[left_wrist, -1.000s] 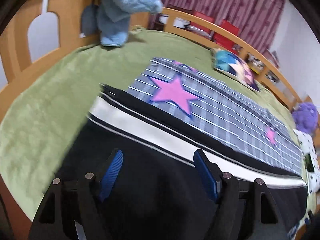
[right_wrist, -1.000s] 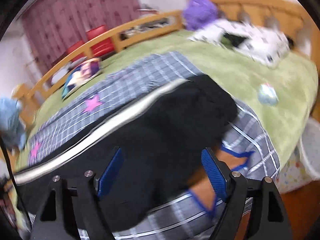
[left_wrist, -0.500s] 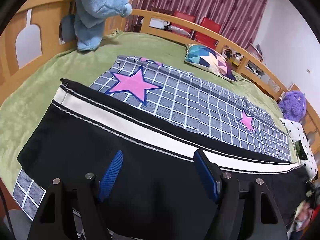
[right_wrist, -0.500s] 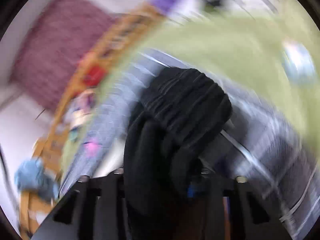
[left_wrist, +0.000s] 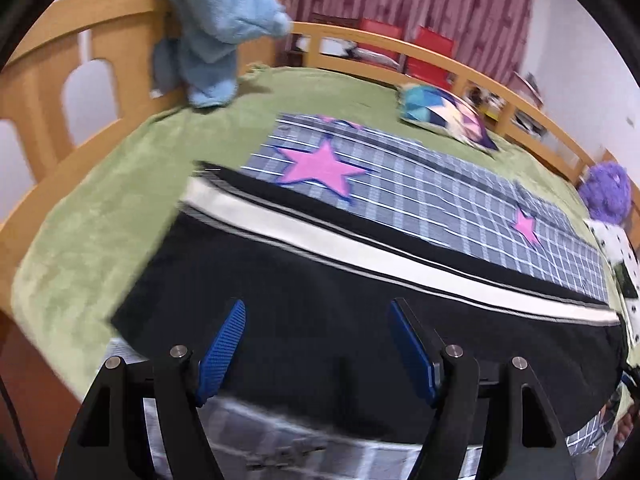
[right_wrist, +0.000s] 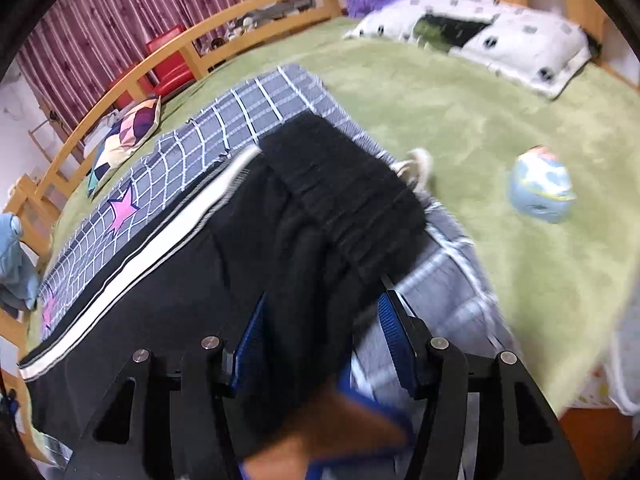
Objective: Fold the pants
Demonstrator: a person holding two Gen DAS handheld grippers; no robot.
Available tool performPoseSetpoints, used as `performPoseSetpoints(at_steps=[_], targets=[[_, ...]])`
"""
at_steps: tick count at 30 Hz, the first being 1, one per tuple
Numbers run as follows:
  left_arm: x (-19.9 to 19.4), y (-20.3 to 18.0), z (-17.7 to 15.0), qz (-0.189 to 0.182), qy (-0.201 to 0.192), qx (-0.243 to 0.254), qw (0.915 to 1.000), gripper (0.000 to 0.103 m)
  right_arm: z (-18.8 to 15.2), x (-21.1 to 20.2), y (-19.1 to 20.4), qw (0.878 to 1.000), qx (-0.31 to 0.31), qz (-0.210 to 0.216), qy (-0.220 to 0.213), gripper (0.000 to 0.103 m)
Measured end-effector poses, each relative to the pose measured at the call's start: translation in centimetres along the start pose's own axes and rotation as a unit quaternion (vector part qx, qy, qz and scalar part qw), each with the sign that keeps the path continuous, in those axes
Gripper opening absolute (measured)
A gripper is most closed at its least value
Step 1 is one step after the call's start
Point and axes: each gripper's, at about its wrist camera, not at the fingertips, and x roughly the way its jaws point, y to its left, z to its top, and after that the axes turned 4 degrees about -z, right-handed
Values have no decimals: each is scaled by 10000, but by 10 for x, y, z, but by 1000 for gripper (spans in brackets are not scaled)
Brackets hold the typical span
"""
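Black pants [left_wrist: 304, 304] with a white side stripe lie lengthwise on a grey checked blanket [left_wrist: 420, 196] with pink stars. My left gripper [left_wrist: 318, 344] is open and empty, hovering over the leg end of the pants. In the right wrist view the pants [right_wrist: 168, 280] run away to the left. Their ribbed waistband [right_wrist: 340, 196] is bunched and lifted, with black fabric between my right gripper's [right_wrist: 320, 336] blue fingers [right_wrist: 394, 340], which are partly closed on it.
Green bed cover [right_wrist: 480, 128] inside a wooden rail [left_wrist: 420, 56]. Blue plush [left_wrist: 216, 28] on the headboard, patterned cushion [left_wrist: 448, 116], purple plush [left_wrist: 606, 196], spotted pillow [right_wrist: 480, 36], small blue ball [right_wrist: 540, 192]. Bed edge and floor lie near the right gripper.
The right gripper has closed from wide open onto the waistband end and lifted it. The left gripper stayed open and shifted slightly over the leg end.
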Motion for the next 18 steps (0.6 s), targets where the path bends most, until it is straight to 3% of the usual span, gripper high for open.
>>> performPoseSetpoints(at_steps=[2,6,8,11,14,18], targets=[[-5,31,0,145,26,-275,9995,73,-3,-32,17,9997,-120,82,-175,57],[-3,83,-6,193,250,-741,9967,73,-22,-81,75,9955,-466,672,-475,63],[2,104,-14,29,388,-964,9946,73,-32,-93,107,9917,-612,1006,-509,64],[16,123,-30,-501,662,-1289,9882,73,-51,-93,170,9841,-865,1500,-385,64],[31,134,-47,-1145,741,-1681,9763,72,-71,-87,222,9771,-1129,1795,-195,64],[59,141,-64,-2113,771,-2422,9438,72,-100,-72,264,9717,-1252,1994,192,64]])
